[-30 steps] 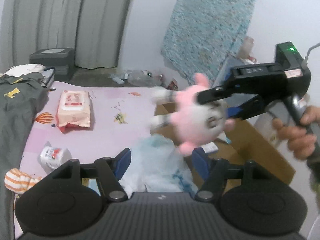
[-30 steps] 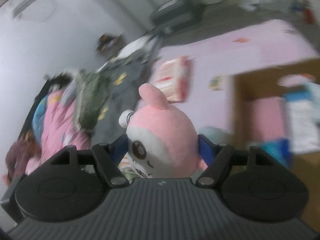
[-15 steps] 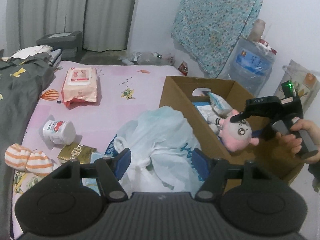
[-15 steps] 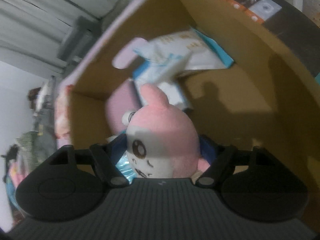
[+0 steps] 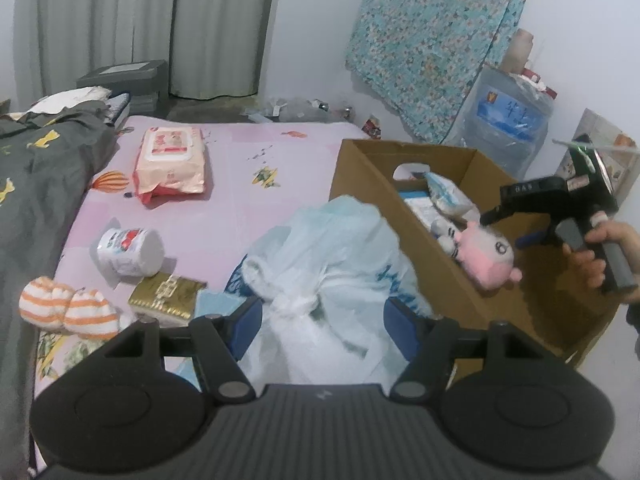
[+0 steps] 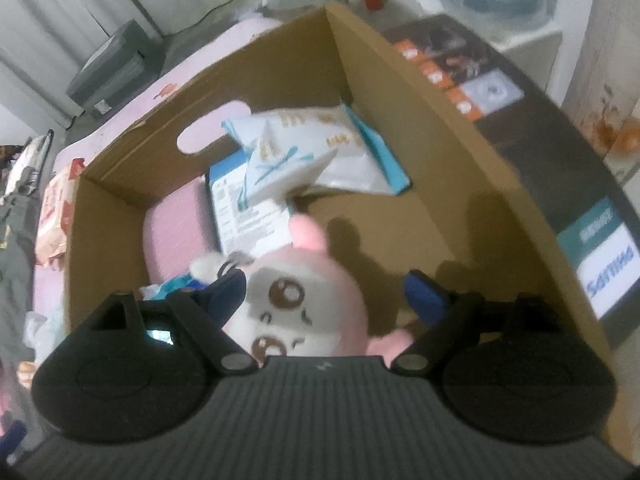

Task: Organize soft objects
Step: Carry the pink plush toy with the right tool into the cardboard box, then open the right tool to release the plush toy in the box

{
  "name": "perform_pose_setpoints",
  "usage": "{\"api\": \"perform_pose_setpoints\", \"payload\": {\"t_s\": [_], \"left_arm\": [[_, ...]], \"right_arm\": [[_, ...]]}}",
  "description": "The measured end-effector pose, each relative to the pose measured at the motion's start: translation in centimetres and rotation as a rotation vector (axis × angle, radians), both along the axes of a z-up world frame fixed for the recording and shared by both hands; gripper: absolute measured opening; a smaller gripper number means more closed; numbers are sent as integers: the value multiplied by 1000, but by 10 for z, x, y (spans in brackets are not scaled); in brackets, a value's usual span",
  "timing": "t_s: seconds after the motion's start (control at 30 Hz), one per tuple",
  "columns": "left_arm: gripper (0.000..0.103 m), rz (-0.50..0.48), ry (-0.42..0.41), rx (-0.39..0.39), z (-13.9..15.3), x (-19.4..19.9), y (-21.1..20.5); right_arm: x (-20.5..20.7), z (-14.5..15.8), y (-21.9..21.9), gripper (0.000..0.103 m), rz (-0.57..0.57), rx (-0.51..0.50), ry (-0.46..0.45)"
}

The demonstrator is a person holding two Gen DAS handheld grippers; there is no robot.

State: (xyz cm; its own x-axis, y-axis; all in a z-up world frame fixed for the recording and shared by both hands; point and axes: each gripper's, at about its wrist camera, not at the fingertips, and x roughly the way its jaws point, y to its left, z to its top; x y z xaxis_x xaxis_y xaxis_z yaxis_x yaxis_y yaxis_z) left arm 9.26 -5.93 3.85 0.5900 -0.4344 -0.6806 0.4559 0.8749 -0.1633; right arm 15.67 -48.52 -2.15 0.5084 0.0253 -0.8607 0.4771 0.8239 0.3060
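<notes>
A pink and white plush toy (image 5: 486, 256) (image 6: 304, 308) sits inside the brown cardboard box (image 5: 372, 184) (image 6: 400, 100), against its near wall. My right gripper (image 6: 324, 284) (image 5: 502, 232) points down into the box and its jaws are opening. The toy lies between them, brushing the left pad, with a clear gap to the right pad. My left gripper (image 5: 324, 312) is over the pink bed, left of the box. A knotted white plastic bag (image 5: 328, 248) fills the space between its blue pads and bulges past both.
White and blue packs (image 6: 304, 152) lie at the box's far end. On the bed are a wipes packet (image 5: 170, 164), a white tub (image 5: 130, 252), a gold packet (image 5: 166, 294) and orange-striped baby socks (image 5: 68, 308). A grey blanket (image 5: 36, 184) covers the left edge.
The right gripper swung the plush toy from above the bed down into the box, then widened its jaws off the toy. The left gripper dipped slightly, the bag staying between its pads.
</notes>
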Motion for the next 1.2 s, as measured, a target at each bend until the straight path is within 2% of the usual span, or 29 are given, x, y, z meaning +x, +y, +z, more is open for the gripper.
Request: {"api": "perform_pose_setpoints", "payload": {"t_s": [0.1, 0.17, 0.23, 0.33, 0.4, 0.6, 0.7, 1.0, 1.2], "left_arm": [[69, 9, 9, 11, -3, -7, 10], [69, 23, 18, 10, -4, -9, 19], [69, 39, 26, 4, -4, -13, 27], [69, 66, 36, -1, -5, -16, 39], [69, 80, 48, -11, -7, -17, 45], [69, 104, 44, -24, -6, -19, 55], [71, 115, 29, -18, -5, -21, 59], [74, 147, -12, 28, -7, -35, 73], [75, 166, -22, 58, -8, -43, 84]], "right_arm": [[7, -3, 3, 87, 10, -4, -13], [9, -5, 10, 81, 35, -7, -14], [10, -8, 15, 69, 46, 12, -4], [6, -10, 15, 69, 28, 79, 18], [2, -12, 13, 69, 10, 137, 27], [-4, -14, 11, 73, -10, 160, -6], [-12, -6, 10, 81, -17, 164, -42], [-53, 32, 24, 82, -30, 66, -165], [-78, 66, 65, 82, 87, 154, -303]]}}
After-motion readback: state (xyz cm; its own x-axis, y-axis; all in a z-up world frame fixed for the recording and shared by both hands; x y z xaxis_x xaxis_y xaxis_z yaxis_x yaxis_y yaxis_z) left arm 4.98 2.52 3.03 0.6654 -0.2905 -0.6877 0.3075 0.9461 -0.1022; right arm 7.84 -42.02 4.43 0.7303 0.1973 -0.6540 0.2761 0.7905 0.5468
